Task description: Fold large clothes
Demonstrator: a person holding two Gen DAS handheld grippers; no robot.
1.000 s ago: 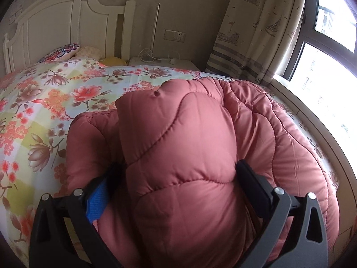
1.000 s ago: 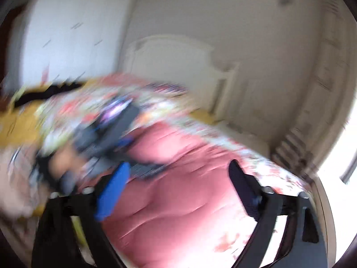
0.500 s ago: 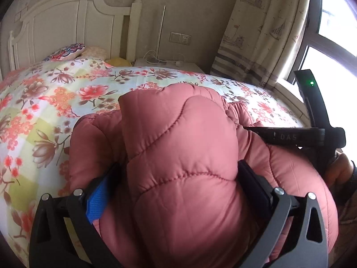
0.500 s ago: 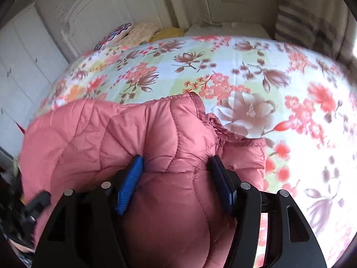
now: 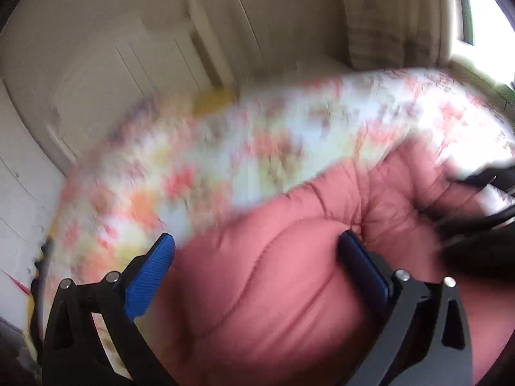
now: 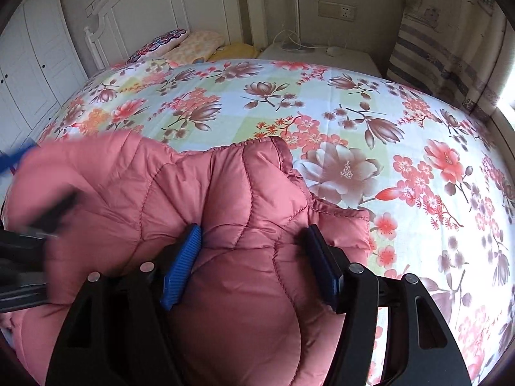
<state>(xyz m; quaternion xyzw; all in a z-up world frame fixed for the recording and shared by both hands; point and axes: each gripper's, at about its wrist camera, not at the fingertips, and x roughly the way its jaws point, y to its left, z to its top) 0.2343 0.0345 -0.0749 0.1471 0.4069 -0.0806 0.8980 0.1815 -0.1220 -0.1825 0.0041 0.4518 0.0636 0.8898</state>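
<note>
Since half a second ago, your left gripper [image 5: 257, 251] has swung off the bulging fold it clamped; its view is now smeared with motion, and its fingers stand spread, the left blue pad [image 5: 149, 281] clear of the cloth over the bedspread, the right pad [image 5: 362, 271] against the quilting.

Item: pink quilted jacket [image 6: 180, 212]. Location: near edge of the bed, on the floral bedspread [image 6: 322, 96], bunched in a thick heap. Long axis: runs left to right across the right wrist view, parallel to the near edge of the bed. Orientation: an elastic-gathered hem or cuff edge points up toward the headboard [image 6: 154, 3]; which end of the garment this is cannot be told.

Your right gripper [image 6: 252, 257]: pinching a puffed fold of the jacket, both pads pressed into the fabric on either side.

Left wrist view: the jacket [image 5: 289, 289] fills the lower right, the bedspread [image 5: 225, 148] a blur behind it. Dark blurred gripper parts show at that view's right edge.

Also present: patterned pillow [image 6: 161, 43] and yellow pillow [image 6: 235, 52] at the head of the bed; white nightstand [image 6: 322, 56] with a cable; wall socket [image 6: 337, 10]; striped curtain [image 6: 444, 45]; white wardrobe [image 6: 35, 54].
</note>
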